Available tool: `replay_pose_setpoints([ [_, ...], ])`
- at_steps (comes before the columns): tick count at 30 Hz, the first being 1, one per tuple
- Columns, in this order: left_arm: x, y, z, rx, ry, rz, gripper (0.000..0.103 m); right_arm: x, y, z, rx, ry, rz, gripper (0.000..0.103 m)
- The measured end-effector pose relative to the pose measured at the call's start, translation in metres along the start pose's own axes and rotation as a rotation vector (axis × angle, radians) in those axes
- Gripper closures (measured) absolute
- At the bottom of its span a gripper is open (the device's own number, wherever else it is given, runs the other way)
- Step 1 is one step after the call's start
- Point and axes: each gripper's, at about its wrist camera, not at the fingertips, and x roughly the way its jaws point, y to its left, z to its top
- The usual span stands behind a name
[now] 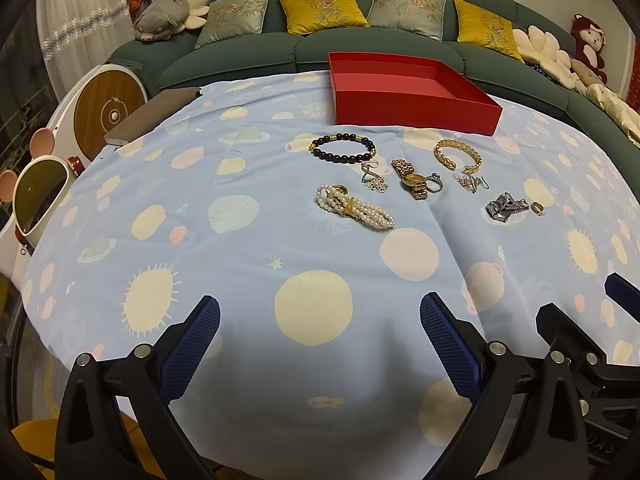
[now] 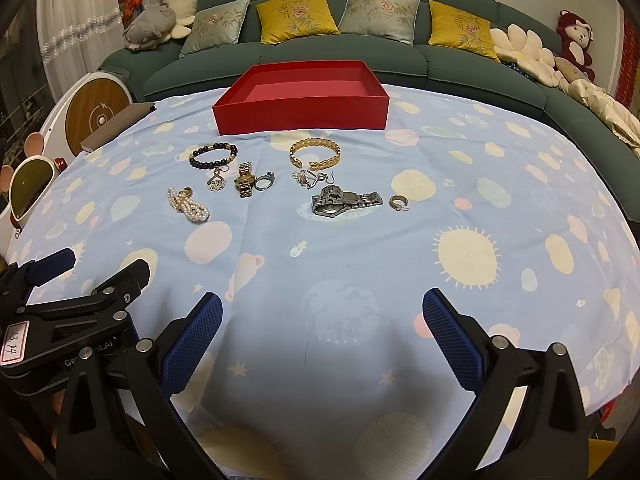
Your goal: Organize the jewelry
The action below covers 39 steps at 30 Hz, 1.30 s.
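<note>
Right wrist view, right tool point(image 2: 322, 340): hovering low over the near desk, blue pads spread wide apart, gripping nothing.
Left tool point(image 1: 320, 340): likewise hanging over the near cloth, pads standing well apart, carrying nothing.
Tool writing: reading "13.14" on a handwritten tag point(image 2: 14, 342) stuck to the left tool; printed lettering beside it partly hidden, starting "Ge" and ending "AI".
Desk point(image 2: 460, 300): lying under a pale blue planet-print cloth, likely sliding and bunching under a dragging pad.
Silver watch point(image 2: 345, 201): resting folded on its side, looking heaviest of the lot; stiff metal links, probably slippery; pinching across the band beside the case seeming safest.
Gold hoop ring point(image 2: 398, 202): sitting just right of it, tiny and light, likely skating away; needing a pinch from both sides.
Pearl bracelet point(image 2: 188, 204): lying bunched at left, limp multi-strand, probably fragile at the thread; taking it at the gold clasp.
Gold watch point(image 2: 245, 180): stiff, small, touching a silver ring point(image 2: 264, 181).
Two silver earrings point(image 2: 217, 180) point(image 2: 310, 179): thin, delicate, snagging easily.
Beaded bracelet point(image 2: 214, 155): round beads, rolling underpad.
Gold cuff point(image 2: 316, 155): rigid open band, gripping across one side.
Red box point(image 2: 300, 114): waiting open beyond the jewelry, holding nothing visible; light cardboard, likely shifting if nudged.
</note>
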Motion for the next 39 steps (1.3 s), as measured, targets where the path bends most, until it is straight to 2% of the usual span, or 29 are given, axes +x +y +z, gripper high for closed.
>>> replay_pose_setpoints([
  [39,0.0012,0.0018,-0.0093,-0.007,0.007,0.003,0.005,0.0007,-0.0015,-0.0046,0.001,0.002,0.0,0.005],
])
